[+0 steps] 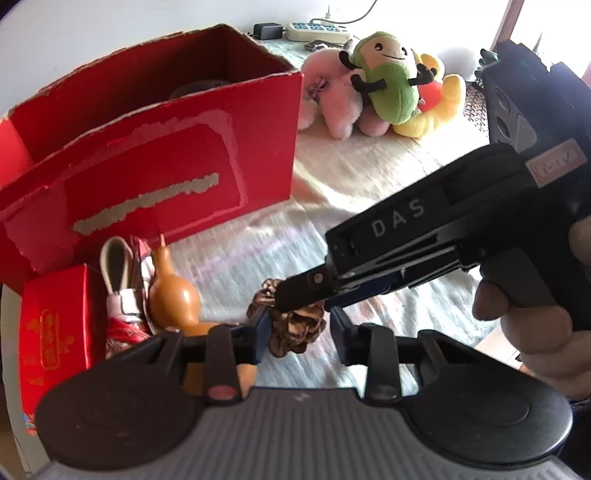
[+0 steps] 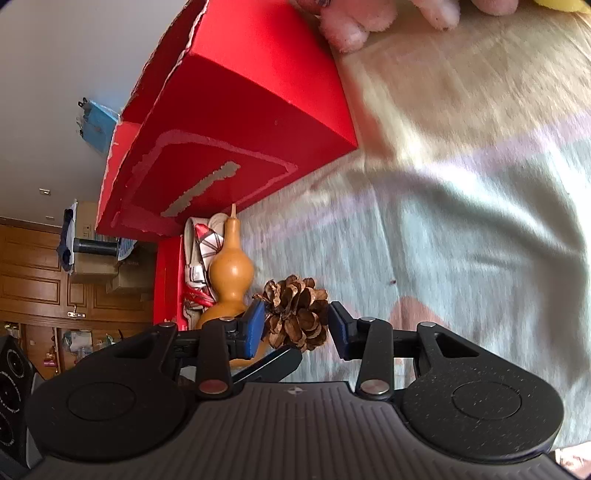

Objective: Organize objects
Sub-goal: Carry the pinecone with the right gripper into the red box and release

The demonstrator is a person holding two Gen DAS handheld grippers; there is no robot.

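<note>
A brown pine cone (image 1: 295, 330) (image 2: 295, 314) lies on the pale cloth in front of a large open red box (image 1: 166, 166) (image 2: 240, 129). My right gripper (image 2: 295, 326), held by a hand (image 1: 535, 332), has both blue pads pressed to the cone's sides. In the left wrist view the right gripper (image 1: 306, 295) reaches in from the right over the cone. My left gripper (image 1: 299, 334) brackets the same cone from the near side. Its left pad touches the cone and a thin gap shows at its right pad. One left finger (image 2: 273, 363) shows below the cone.
An orange gourd (image 1: 173, 291) (image 2: 231, 273), a red-and-white patterned pouch (image 1: 125, 288) and a small red box (image 1: 55, 332) sit left of the cone. Plush toys (image 1: 388, 85) and a power strip (image 1: 317, 31) lie at the back. Pale cloth (image 2: 461, 221) stretches to the right.
</note>
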